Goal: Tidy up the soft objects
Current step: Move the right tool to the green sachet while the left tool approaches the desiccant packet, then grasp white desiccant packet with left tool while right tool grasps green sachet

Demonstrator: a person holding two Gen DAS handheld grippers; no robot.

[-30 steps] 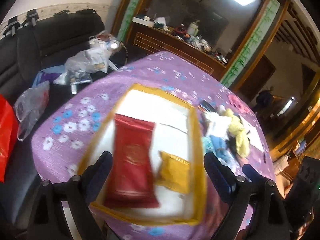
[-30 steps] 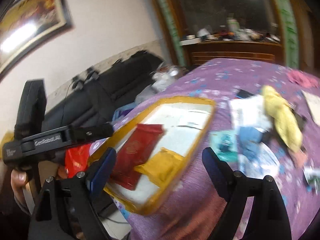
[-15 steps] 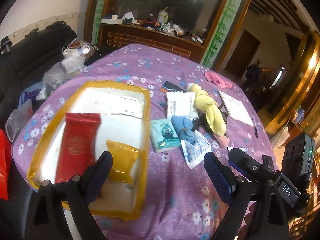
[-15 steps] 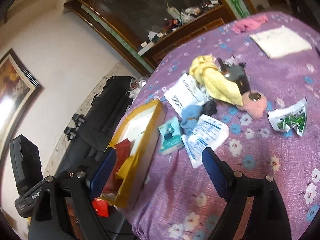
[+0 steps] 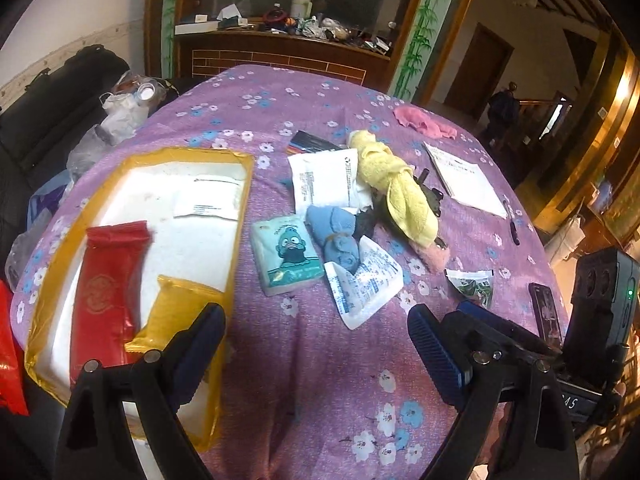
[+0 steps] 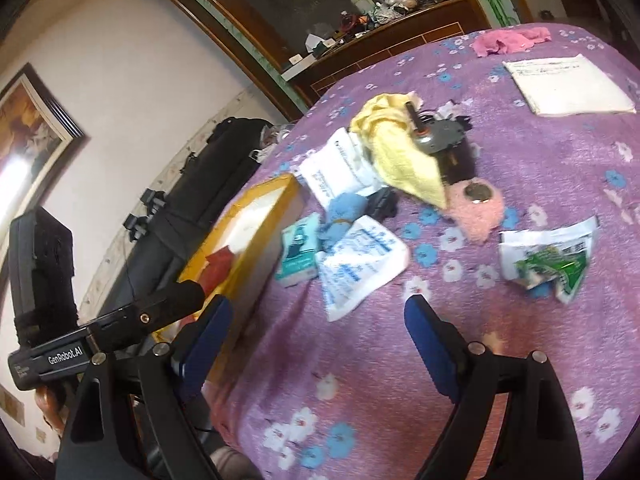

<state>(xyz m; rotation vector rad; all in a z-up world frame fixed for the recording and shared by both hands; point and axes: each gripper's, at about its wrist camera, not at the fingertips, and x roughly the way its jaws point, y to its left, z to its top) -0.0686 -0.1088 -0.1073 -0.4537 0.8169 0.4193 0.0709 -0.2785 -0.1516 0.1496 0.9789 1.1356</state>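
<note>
Above the near edge of the table [image 5: 320,400], both grippers, left [image 5: 316,344] and right [image 6: 318,344], wide apart and empty, ready to pick the blue sock [image 5: 334,232] for the tray [image 5: 240,216].

A lived-in home — ahead of the tool, a flowered purple tablecloth [image 5: 320,360], a cluttered wooden sideboard [image 5: 280,52] beyond, a framed picture [image 6: 28,128] left.

Yellow towel [image 5: 394,188] twisted, mid-table; blue sock [image 5: 334,236] balled beside it; pink cloth [image 5: 424,122] crumpled, far edge.
</note>
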